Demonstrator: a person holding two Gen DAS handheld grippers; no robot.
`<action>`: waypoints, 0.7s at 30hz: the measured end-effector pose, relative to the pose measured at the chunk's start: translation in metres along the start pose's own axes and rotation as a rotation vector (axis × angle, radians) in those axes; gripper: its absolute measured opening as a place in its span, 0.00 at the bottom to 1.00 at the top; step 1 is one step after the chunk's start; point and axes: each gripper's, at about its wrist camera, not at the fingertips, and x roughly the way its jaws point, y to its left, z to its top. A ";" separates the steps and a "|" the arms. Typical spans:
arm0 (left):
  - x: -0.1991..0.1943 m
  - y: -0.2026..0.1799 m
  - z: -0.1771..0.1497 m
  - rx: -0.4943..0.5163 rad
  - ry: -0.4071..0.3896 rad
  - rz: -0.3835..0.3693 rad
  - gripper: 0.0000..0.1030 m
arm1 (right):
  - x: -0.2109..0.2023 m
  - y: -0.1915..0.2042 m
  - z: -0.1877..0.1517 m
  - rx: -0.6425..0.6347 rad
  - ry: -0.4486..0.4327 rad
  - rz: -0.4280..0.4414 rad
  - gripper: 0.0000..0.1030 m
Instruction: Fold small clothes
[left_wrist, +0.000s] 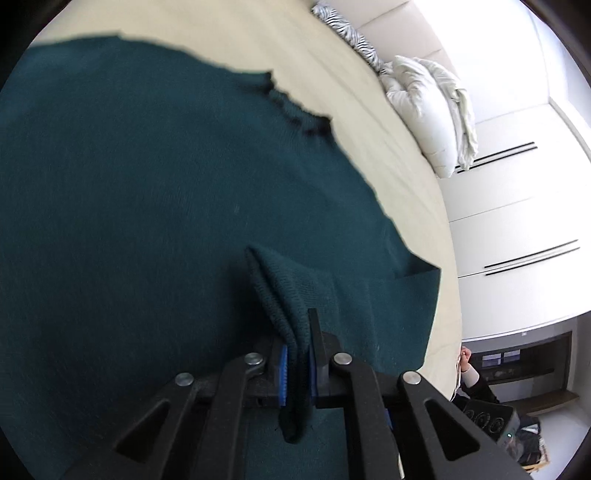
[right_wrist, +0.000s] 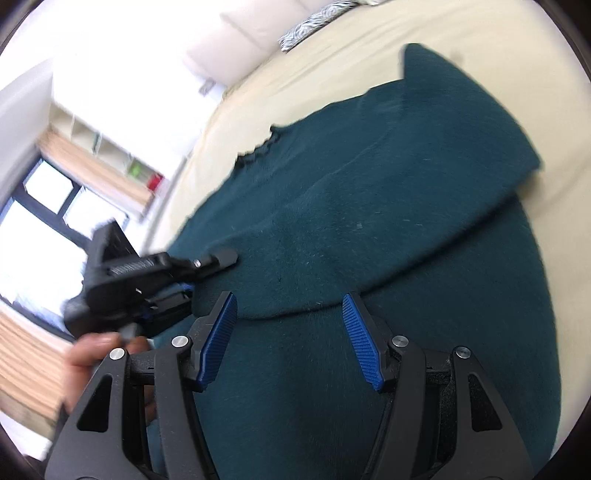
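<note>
A dark teal knit top (left_wrist: 155, 192) lies spread on a cream bed (left_wrist: 332, 66). My left gripper (left_wrist: 298, 332) is shut on a pinched ribbed cuff (left_wrist: 284, 288) of the top, which stands up between the blue pads. In the right wrist view the same top (right_wrist: 369, 206) fills the middle, with one sleeve folded across it. My right gripper (right_wrist: 290, 310) is open and empty just above the fabric. The left gripper (right_wrist: 218, 258) shows there at the left, held by a hand, its fingers on the top's edge.
White pillows (left_wrist: 428, 107) and a zebra-print cushion (left_wrist: 351, 33) lie at the head of the bed. White wardrobe doors (left_wrist: 517, 206) stand beyond the bed edge. A window (right_wrist: 40, 206) and shelves show at the left in the right wrist view.
</note>
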 end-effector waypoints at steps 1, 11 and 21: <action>-0.005 -0.004 0.005 0.024 -0.018 0.004 0.08 | 0.002 0.000 0.001 0.036 -0.008 0.011 0.60; -0.055 -0.023 0.055 0.238 -0.244 0.121 0.08 | 0.006 -0.055 0.036 0.368 -0.111 0.105 0.62; -0.030 0.053 0.071 0.108 -0.222 0.189 0.08 | -0.004 -0.099 0.074 0.540 -0.296 0.102 0.61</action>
